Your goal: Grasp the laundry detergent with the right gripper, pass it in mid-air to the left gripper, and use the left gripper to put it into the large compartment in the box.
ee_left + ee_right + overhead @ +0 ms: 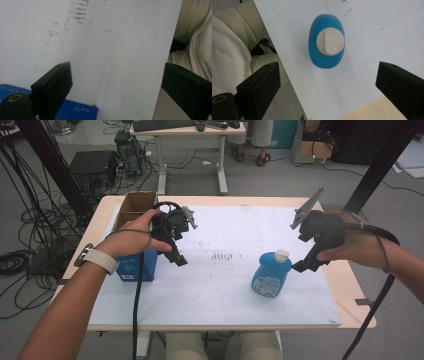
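Observation:
A blue bottle (270,275) with a white cap stands upright on the white board (220,290), right of the middle. From above, the bottle (326,40) lies ahead of my right gripper (327,82), whose jaws stand wide apart with nothing between them. In the high view the right gripper (303,265) hovers just right of the bottle, apart from it. A blue box (136,265) sits at the board's left edge. My left gripper (179,260) hangs above and just right of that box, open and empty; the box (75,110) shows under its left jaw.
An open cardboard box (134,207) stands at the table's far left corner. The wooden table edge (350,285) shows beyond the board on the right. A person's light trousers (197,37) lie off the near edge. A desk, cables and equipment fill the floor behind.

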A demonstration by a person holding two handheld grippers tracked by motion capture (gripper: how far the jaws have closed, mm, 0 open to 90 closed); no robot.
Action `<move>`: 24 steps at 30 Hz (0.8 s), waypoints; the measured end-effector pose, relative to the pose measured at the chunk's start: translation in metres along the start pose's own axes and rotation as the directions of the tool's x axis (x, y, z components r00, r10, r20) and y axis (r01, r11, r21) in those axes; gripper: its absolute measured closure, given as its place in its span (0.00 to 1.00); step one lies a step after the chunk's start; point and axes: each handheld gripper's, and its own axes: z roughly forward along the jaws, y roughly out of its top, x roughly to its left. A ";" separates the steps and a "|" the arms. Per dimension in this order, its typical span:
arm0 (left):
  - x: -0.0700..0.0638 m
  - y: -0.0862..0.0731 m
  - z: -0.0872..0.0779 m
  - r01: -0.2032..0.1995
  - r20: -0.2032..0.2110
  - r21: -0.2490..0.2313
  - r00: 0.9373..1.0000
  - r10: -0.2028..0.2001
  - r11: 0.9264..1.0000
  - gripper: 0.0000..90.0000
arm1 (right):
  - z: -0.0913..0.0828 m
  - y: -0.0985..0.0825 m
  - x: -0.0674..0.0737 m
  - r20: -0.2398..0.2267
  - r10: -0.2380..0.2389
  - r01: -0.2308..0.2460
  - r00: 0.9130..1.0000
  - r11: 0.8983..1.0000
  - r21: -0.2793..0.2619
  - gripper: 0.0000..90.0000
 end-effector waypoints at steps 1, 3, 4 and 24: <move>0.000 0.000 0.000 -0.004 -0.003 -0.002 1.000 0.004 1.000 0.11 | 0.001 -0.001 0.000 0.002 0.007 -0.007 1.000 1.000 0.003 0.06; 0.000 0.000 0.000 -0.003 -0.003 0.000 1.000 0.003 1.000 0.11 | 0.002 -0.002 -0.001 0.002 0.010 -0.010 1.000 1.000 0.005 0.06; 0.000 0.000 0.000 0.000 0.000 0.001 1.000 0.000 1.000 0.11 | 0.002 -0.003 -0.001 0.001 0.023 -0.023 1.000 1.000 0.007 0.06; 0.000 0.001 0.003 -0.006 0.006 -0.003 1.000 0.006 1.000 0.11 | 0.025 -0.032 -0.005 -0.026 0.121 -0.122 0.992 0.991 -0.051 0.06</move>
